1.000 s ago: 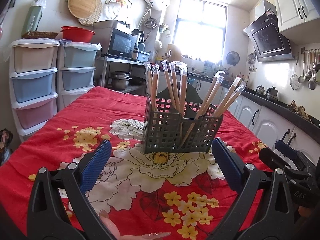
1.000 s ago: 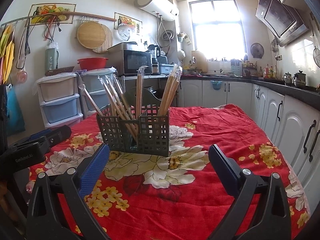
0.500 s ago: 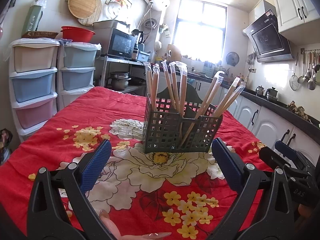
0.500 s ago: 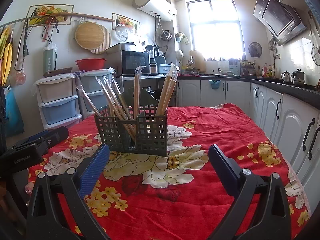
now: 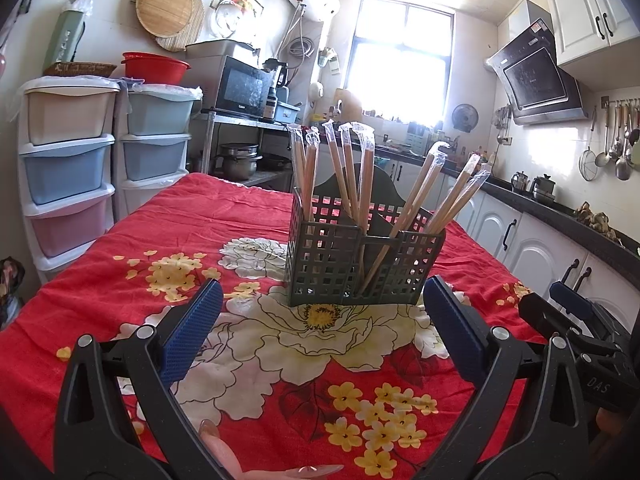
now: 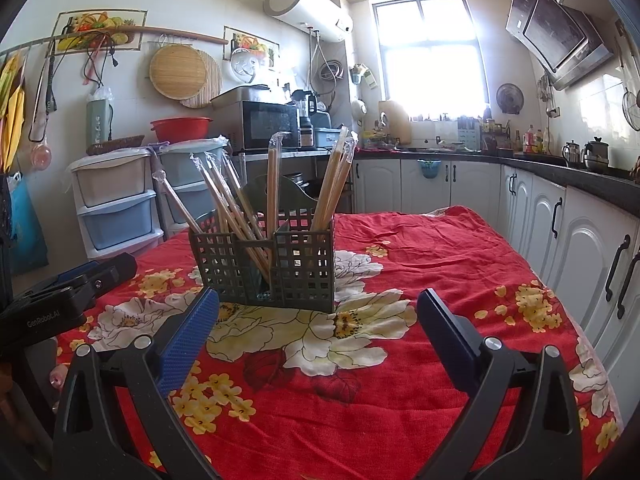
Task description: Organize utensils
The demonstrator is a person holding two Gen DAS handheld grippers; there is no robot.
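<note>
Kitchen, with a red floral tablecloth (image 5: pixel 200 224) spread over the table. Near its middle, a dark green lattice caddy (image 5: pixel 360 264), divided into compartments and packed with wrapped chopsticks (image 5: pixel 348 176): upright ones in the caddy's left compartment in the left wrist view, slanted ones leaning rightward from its right compartment. Straight ahead of both tools, caddy centred between each pair of fingers yet well apart from them, bare cloth in between.

Left of the caddy, against the wall: stacked plastic drawers (image 5: pixel 68 148) topped by a red basin (image 5: pixel 156 66), then a microwave (image 5: pixel 240 86) on a steel shelf. Behind the caddy, a bright window (image 5: pixel 400 76). Right of it, white cabinets (image 6: pixel 532 216) under a dark counter (kettles at the far end) and a range hood (image 5: pixel 536 80) above. Nothing lying between caddy and fingers.

Left gripper (image 5: pixel 320 332): blue pads spread wide, clasping nothing, low over the cloth. Right gripper (image 6: pixel 316 330): equally wide apart, empty, touching nothing; seen also to the caddy's right in the left wrist view.
</note>
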